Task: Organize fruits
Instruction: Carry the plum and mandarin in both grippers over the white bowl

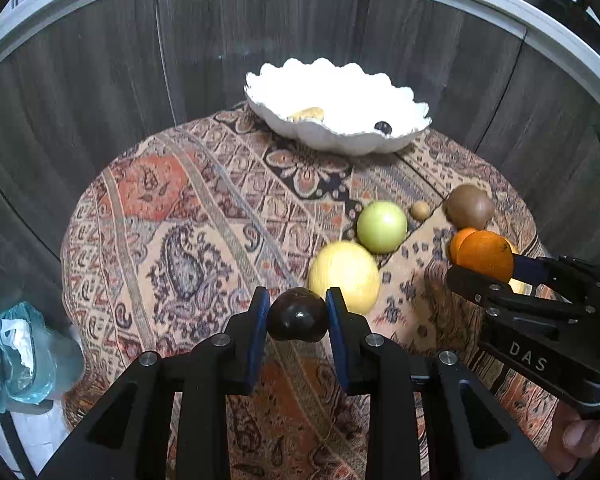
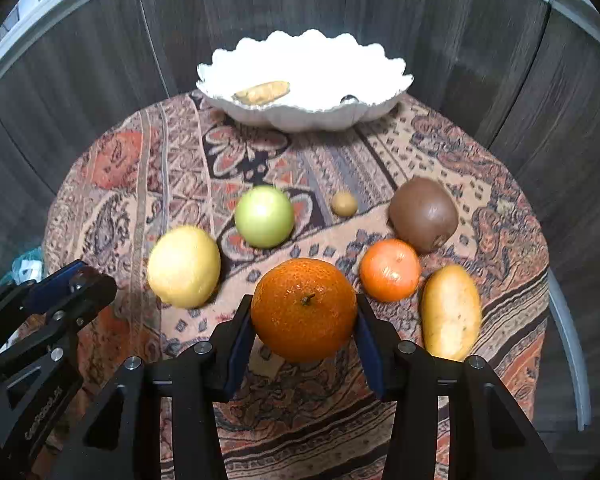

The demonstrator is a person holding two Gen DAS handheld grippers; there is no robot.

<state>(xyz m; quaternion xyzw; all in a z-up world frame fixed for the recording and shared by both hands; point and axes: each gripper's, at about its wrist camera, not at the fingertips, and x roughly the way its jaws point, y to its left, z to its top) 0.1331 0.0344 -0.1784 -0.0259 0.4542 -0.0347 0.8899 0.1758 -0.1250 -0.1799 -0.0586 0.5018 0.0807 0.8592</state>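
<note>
My left gripper [image 1: 298,300] is shut on a dark round fruit [image 1: 298,320], held a little above the cloth. My right gripper [image 2: 304,300] is shut on a large orange [image 2: 304,320], also lifted; in the left wrist view that orange [image 1: 486,254] shows at the right. On the cloth lie a yellow lemon [image 2: 184,266], a green apple [image 2: 264,216], a small tan ball-shaped fruit [image 2: 344,203], a kiwi [image 2: 423,214], a small mandarin [image 2: 389,270] and a pale oblong fruit [image 2: 451,312]. At the far edge, the white scalloped bowl [image 2: 300,118] holds a yellowish piece [image 2: 262,92] and a dark berry [image 2: 350,99].
The round table wears a patterned cloth [image 2: 300,160]; dark wood panels [image 2: 260,20] curve close behind it. A blue-green plastic bag [image 1: 20,356] lies off the table's left edge. A person's fingers [image 1: 584,436] show at the lower right.
</note>
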